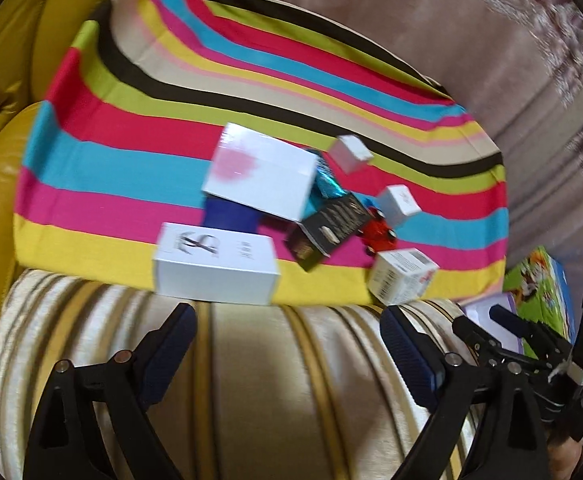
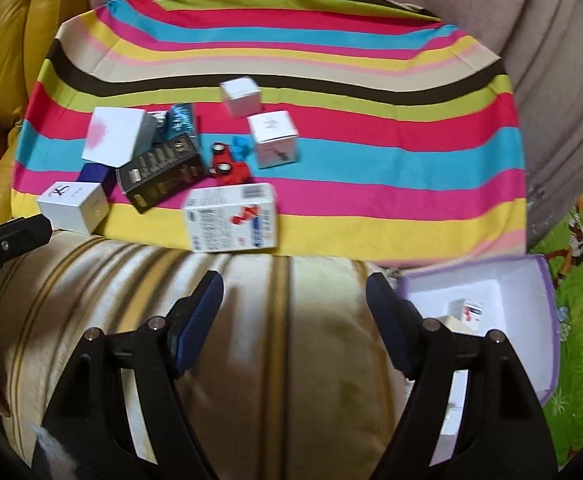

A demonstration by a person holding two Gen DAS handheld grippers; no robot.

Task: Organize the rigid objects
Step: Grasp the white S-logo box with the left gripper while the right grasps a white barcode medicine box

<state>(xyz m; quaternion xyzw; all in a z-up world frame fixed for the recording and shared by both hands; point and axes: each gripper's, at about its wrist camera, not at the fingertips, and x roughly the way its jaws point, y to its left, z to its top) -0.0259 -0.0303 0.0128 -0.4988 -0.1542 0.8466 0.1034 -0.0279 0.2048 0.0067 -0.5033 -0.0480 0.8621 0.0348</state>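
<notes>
Cardboard boxes [image 2: 233,222] on striped cloth [image 2: 371,160] | left tongs [image 1: 289,330] released | right tongs [image 2: 295,298] released

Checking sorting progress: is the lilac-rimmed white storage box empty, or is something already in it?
Not empty. The lilac-rimmed white storage box is open, and a small white carton with red and blue print lies inside.

Black plastic fingers [image 2: 195,320], ribbed navy-blue pads [image 1: 171,344], silver round pivot screws, bare skin.
</notes>
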